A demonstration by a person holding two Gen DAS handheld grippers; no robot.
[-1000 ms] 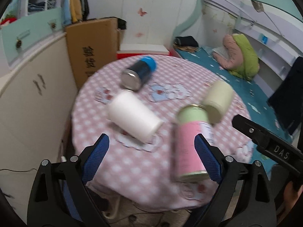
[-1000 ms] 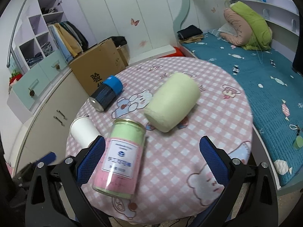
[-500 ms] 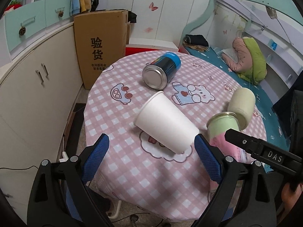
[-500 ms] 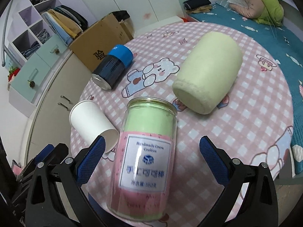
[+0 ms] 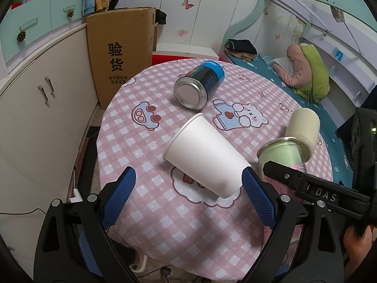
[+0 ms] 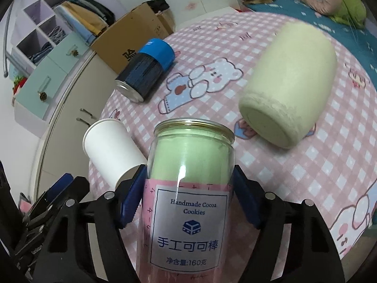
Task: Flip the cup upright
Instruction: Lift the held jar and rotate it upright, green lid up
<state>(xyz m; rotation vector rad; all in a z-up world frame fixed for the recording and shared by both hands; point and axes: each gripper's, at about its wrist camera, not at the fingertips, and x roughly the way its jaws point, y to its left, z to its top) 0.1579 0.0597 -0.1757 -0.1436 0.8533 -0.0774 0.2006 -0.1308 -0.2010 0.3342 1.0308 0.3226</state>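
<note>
A white paper cup (image 5: 205, 155) lies on its side on the pink checked round table (image 5: 165, 212), its rim end nearest my left gripper (image 5: 188, 188), which is open, its right pad beside the rim. The cup also shows in the right wrist view (image 6: 110, 151). My right gripper (image 6: 188, 188) has its blue pads against both sides of a lying green and pink cookie jar (image 6: 190, 188); the jar also shows in the left wrist view (image 5: 280, 152).
A dark can with a blue lid (image 5: 200, 85) lies at the table's far side. A pale fuzzy cup (image 6: 289, 82) lies at the right. A cardboard box (image 5: 120, 54) and cabinets (image 5: 35, 94) stand to the left, a bed (image 5: 282, 75) behind.
My left gripper has swung toward the white cup, which now lies just ahead between its open fingers. My right gripper has advanced onto the cookie jar and closed its pads against it.
</note>
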